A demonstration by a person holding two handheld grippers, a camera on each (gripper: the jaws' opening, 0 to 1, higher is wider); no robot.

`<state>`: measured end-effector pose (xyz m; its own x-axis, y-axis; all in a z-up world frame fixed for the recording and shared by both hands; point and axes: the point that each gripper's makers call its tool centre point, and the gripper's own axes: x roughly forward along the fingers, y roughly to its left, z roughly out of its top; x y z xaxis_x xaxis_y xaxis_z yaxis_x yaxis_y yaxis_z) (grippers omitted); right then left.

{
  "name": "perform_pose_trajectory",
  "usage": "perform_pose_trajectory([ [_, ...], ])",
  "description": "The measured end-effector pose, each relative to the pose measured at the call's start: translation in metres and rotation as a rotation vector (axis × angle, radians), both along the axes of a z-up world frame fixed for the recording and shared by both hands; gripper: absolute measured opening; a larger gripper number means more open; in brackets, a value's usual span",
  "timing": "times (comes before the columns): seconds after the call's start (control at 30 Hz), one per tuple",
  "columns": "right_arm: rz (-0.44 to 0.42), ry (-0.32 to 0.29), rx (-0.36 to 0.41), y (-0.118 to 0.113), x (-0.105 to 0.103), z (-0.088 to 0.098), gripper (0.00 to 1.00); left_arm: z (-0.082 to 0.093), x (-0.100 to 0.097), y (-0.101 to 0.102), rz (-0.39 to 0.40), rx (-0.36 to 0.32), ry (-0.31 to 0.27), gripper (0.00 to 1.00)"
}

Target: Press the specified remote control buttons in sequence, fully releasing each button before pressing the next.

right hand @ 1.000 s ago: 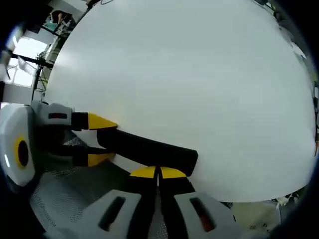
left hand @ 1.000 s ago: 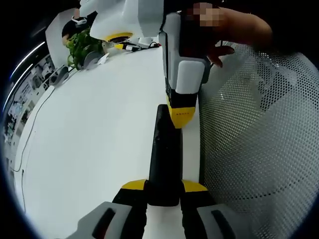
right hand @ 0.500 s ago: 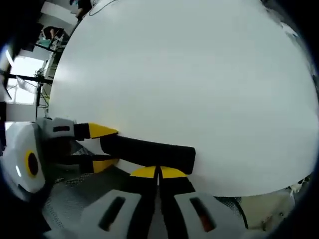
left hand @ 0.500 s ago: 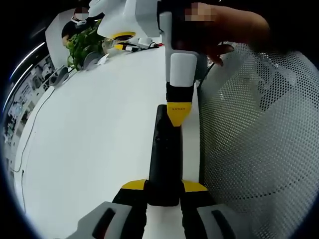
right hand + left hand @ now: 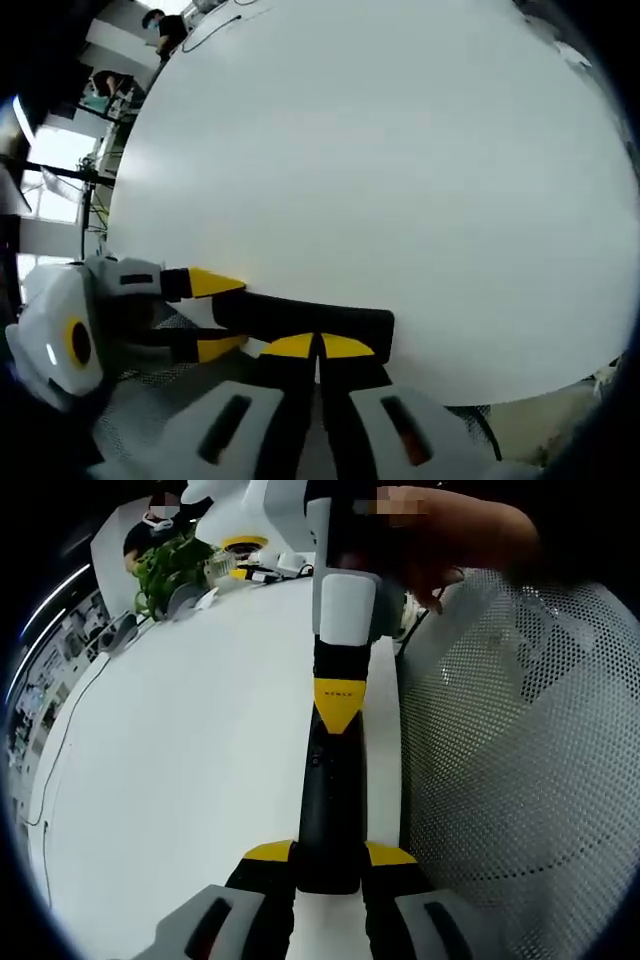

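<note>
- The left gripper [image 5: 328,865] is clamped on the near end of a black remote [image 5: 327,800], its yellow-tipped jaws pressed against both sides of it.
- The remote lies lengthwise along the edge of a white bench [image 5: 190,750], pointing away from the left gripper.
- In the left gripper view the right gripper [image 5: 338,710] comes down from above, held by a hand [image 5: 450,535]; its yellow tip rests on the far part of the remote's top face.
- In the right gripper view the right gripper's two yellow tips meet with no gap, right at the long edge of the remote [image 5: 300,318]; whether they press a button I cannot tell.
- In that same view the left gripper [image 5: 205,315] reaches in from the left, one jaw on each side of the remote's end.
- A white mesh surface [image 5: 510,750] lies beside the bench edge, just next to the remote.
- At the far end of the bench stand a green plant [image 5: 165,570] and some white equipment [image 5: 245,515] with yellow parts.
</note>
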<state>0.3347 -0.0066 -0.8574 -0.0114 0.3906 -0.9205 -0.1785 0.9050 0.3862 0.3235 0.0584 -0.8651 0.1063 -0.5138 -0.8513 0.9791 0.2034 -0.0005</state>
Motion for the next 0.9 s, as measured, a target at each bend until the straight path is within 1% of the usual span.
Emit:
perform_pose_trajectory([
  [0.37,0.016,0.003,-0.013,-0.0012,-0.0006,-0.0017,0.0,0.0001,-0.0002,-0.0002,-0.004,0.002,0.001,0.25],
  [0.57,0.046,-0.013,-0.033,0.0,-0.0013,-0.0019,0.0,0.0002,-0.0005,-0.0004,-0.009,0.004,0.001,0.25],
  [0.7,0.076,-0.041,-0.048,0.0001,-0.0015,-0.0024,0.0,0.0002,-0.0008,-0.0006,-0.009,0.004,0.001,0.25],
  [0.9,0.075,-0.051,-0.057,-0.0005,-0.0008,-0.0029,0.0,0.0,-0.0009,-0.0005,-0.009,0.001,0.002,0.25],
])
